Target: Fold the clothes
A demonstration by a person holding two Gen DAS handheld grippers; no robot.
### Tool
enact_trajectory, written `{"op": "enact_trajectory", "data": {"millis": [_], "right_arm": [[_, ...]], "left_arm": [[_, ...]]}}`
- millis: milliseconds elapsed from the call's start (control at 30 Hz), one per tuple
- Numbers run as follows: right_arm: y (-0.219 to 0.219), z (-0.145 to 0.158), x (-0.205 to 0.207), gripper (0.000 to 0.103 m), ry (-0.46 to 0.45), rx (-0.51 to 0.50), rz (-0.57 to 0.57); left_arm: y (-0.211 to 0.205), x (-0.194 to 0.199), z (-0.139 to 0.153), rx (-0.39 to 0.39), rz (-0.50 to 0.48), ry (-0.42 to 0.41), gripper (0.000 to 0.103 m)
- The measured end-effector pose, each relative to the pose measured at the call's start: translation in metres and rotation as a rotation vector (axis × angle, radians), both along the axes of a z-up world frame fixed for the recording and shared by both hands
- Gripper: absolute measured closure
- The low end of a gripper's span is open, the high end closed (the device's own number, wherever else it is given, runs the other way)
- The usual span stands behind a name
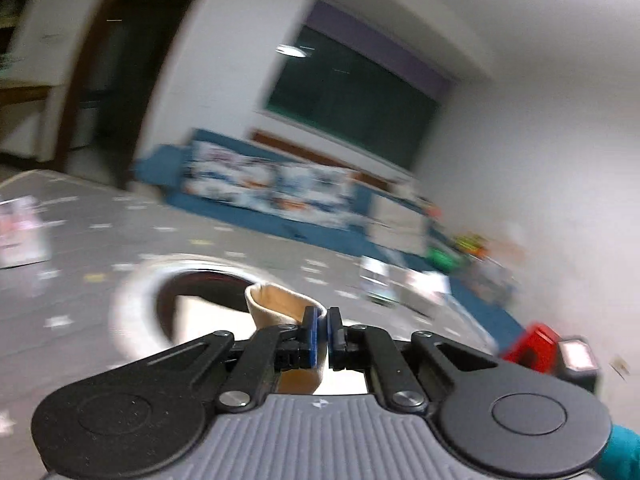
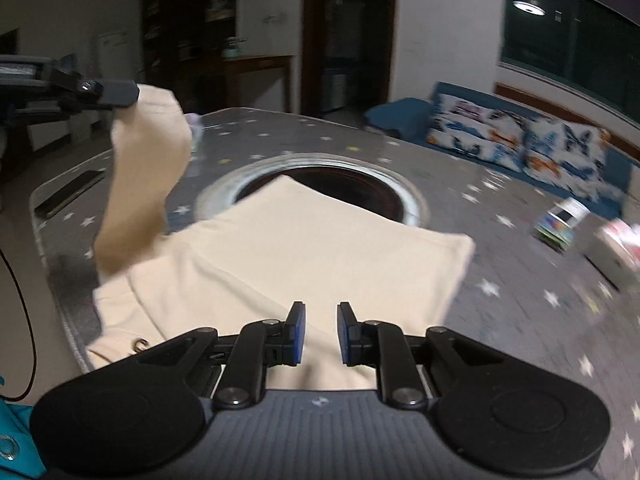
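A cream garment (image 2: pixel 304 256) lies spread on the grey star-patterned table (image 2: pixel 500 280), with its far corner over the table's round hole. My left gripper (image 2: pixel 120 94) shows at the upper left of the right wrist view, shut on a sleeve-like end of the garment (image 2: pixel 148 160) and holding it up off the table. In the left wrist view the left gripper (image 1: pixel 322 322) has its blue pads pressed together on a fold of the cream cloth (image 1: pixel 280 304). My right gripper (image 2: pixel 321 326) hovers over the near part of the garment, with a narrow gap between its pads and nothing pinched.
The round hole (image 2: pixel 332 184) has a pale rim and sits mid-table. Small boxes (image 2: pixel 560 220) stand on the table's right side, and a flat dark object (image 2: pixel 68 196) lies at its left edge. A blue sofa with patterned cushions (image 2: pixel 516 140) stands behind. A black cable (image 2: pixel 24 320) hangs at the left.
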State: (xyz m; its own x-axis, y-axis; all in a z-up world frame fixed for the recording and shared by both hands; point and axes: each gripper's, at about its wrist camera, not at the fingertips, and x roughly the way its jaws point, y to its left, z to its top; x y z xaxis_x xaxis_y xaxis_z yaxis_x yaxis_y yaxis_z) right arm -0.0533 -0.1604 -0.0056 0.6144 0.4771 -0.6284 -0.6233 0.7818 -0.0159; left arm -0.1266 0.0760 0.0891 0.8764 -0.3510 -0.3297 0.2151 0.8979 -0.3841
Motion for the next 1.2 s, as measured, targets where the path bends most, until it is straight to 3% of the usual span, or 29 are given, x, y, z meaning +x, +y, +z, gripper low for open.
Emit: {"op": "enact_trajectory", "data": {"millis": [200,267,367,433,800,967,1033,1200], "right_arm": [[-0.033,-0.009,-0.004,0.087,0.029,0.010,-0.089],[-0.039,-0.012,-0.005,0.087,0.038,0.010,-0.108],[-0.045,-0.014,-0.006,0.087,0.046,0.014,-0.129],[-0.045,-0.013,-0.007,0.087,0.049,0.026,-0.130],[-0.006,-0.027,0.003,0.082,0.149,0.060,-0.007],[0.007,-0.038,0.005,0.082,0.178,0.035,0.007],[0.011,-0.035,0.002,0.093,0.161,0.023,0.011],[0.016,-0.017,-0.004,0.096,0.078,0.012,0.012]], "left_arm": [[-0.062,0.009,-0.025,0.003,-0.211,0.048,0.097],[-0.077,0.010,-0.037,0.022,-0.261,0.075,0.092],[-0.086,0.009,-0.053,0.054,-0.301,0.120,0.076],[-0.083,0.009,-0.061,0.092,-0.285,0.134,0.069],[0.003,0.002,-0.095,0.239,-0.005,0.240,0.069],[0.018,0.006,-0.103,0.264,0.032,0.255,0.069],[0.018,0.010,-0.107,0.268,0.039,0.255,0.069],[0.023,0.011,-0.108,0.271,0.052,0.252,0.069]]}}
